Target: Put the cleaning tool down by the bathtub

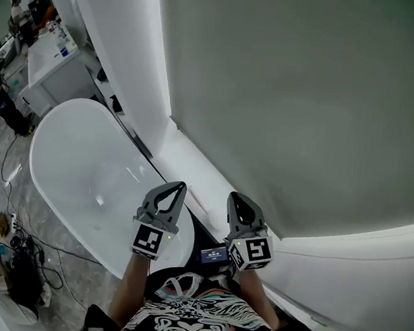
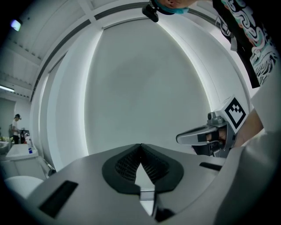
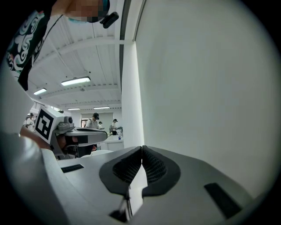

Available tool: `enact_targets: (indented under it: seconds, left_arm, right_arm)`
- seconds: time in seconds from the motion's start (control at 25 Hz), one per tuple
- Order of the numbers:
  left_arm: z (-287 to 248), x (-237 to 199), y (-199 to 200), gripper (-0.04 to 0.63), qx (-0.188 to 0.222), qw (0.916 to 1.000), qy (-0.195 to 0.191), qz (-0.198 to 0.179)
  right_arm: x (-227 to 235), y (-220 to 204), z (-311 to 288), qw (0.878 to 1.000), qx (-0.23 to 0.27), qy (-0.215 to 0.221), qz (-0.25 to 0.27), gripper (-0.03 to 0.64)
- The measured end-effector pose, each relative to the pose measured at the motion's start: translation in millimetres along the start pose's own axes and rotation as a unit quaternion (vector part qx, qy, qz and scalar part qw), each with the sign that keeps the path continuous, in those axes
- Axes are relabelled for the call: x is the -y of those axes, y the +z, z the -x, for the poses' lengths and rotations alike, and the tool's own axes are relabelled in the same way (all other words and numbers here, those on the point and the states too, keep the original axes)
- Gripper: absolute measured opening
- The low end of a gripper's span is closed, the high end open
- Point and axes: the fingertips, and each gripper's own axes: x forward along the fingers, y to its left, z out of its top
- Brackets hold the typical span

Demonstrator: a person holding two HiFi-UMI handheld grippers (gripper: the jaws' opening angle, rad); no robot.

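Grey wall [image 1: 306, 98], bathtub [image 1: 84, 168], illegible screen [image 1: 214, 255]

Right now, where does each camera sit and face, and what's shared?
Head view: on the head, looking down at bathtub, left gripper, right gripper, shirt.
Left gripper view: on left gripper, faces wall; right gripper shows.
Right gripper view: on right gripper, faces wall; left gripper shows.
Shared: the wall, in all three.
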Motion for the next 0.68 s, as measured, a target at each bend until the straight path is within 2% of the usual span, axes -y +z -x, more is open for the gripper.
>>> enact_targets:
  seconds: [0.08,0.28,0.52,0.68]
  left_arm:
    - [1.2,-6.0,-0.8,0.016,0.008,0.9997,0.008,0.022]
    - [5.3,-12.3,-3.8,0.015,0.019,0.9987,0.017,0.045]
    - [8.0,-13.5,-22.9,0.017,-0.014,0.9990,0.009,0.043]
    - [1.7,-9.8,-17.3,0.015,0.018,0.9987,0.005,0.048]
  right_arm:
    - [-0.6,2.8,-1.2,1.000,0.002,0.001,0.003,0.026]
    - [1.7,5.5,-4.0,1.000,-0.001,-0.001,0.007,0.028]
    - [-0.1,-1.0,-6.9,1.000,-0.005,-0.003,0.007,0.026]
    - [1.4,-3.7,-6.3,1.000,-0.007,-0.004,0.008,0.028]
